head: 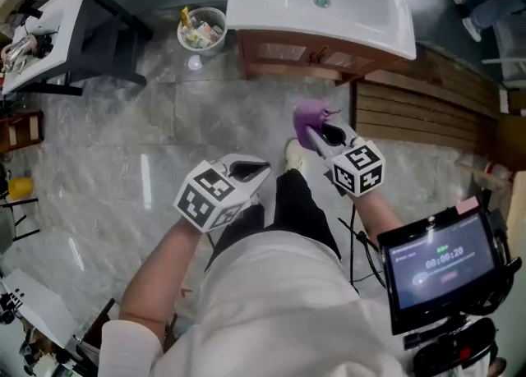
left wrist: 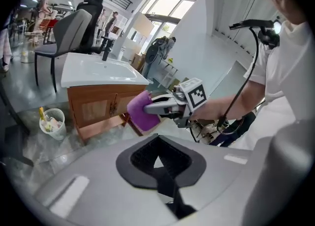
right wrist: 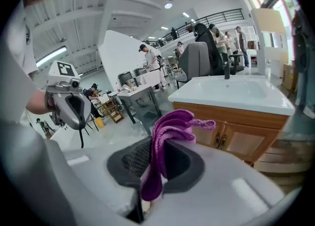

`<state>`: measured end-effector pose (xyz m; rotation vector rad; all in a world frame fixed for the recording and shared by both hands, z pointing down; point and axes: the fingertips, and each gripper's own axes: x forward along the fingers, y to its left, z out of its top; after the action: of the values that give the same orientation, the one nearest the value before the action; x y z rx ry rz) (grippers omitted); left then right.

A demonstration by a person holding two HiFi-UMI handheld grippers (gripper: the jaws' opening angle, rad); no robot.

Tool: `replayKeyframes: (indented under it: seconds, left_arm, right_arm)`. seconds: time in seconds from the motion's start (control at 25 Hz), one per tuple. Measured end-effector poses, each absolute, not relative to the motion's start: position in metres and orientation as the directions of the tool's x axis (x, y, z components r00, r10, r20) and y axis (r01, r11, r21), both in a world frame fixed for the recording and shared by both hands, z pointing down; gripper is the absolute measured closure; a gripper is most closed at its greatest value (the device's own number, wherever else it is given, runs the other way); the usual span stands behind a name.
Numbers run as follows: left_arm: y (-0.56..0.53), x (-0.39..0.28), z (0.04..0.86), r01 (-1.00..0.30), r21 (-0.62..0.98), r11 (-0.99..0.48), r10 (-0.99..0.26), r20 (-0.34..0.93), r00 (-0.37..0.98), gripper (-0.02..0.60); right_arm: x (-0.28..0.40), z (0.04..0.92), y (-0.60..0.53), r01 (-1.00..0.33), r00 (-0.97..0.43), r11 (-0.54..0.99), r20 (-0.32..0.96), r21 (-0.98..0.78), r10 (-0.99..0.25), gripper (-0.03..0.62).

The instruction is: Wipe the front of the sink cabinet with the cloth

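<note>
In front of the sink cabinet (head: 288, 53), your right gripper (head: 322, 134) is clamped on the purple cloth (head: 307, 116), clear of the doors, while your left gripper (head: 249, 171) is closed on nothing

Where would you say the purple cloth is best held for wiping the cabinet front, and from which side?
As the right gripper has it: shut from behind on the folded middle of the cloth, so the bunched end sticks out past the jaws toward the cabinet.
</note>
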<state>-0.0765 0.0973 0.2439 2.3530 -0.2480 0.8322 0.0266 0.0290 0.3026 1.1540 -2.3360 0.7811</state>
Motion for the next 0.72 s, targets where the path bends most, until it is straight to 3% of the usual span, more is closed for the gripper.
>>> replayKeyframes:
  seconds: [0.36,0.72]
  left_arm:
    - [0.112,-0.086,0.182,-0.35,0.472,-0.809,-0.029,0.562,0.826,0.575]
    - [0.155,-0.095,0.15,-0.312,0.453,-0.835,-0.017,0.546,0.838,0.575]
  right_arm:
    - [0.039,0.19,0.085,-0.867,-0.496,0.444,0.473,-0.227,-0.728,0.539]
    - [0.018,0.141,0.147,-0.871,-0.484,0.468,0.431,-0.151,-0.762,0.539]
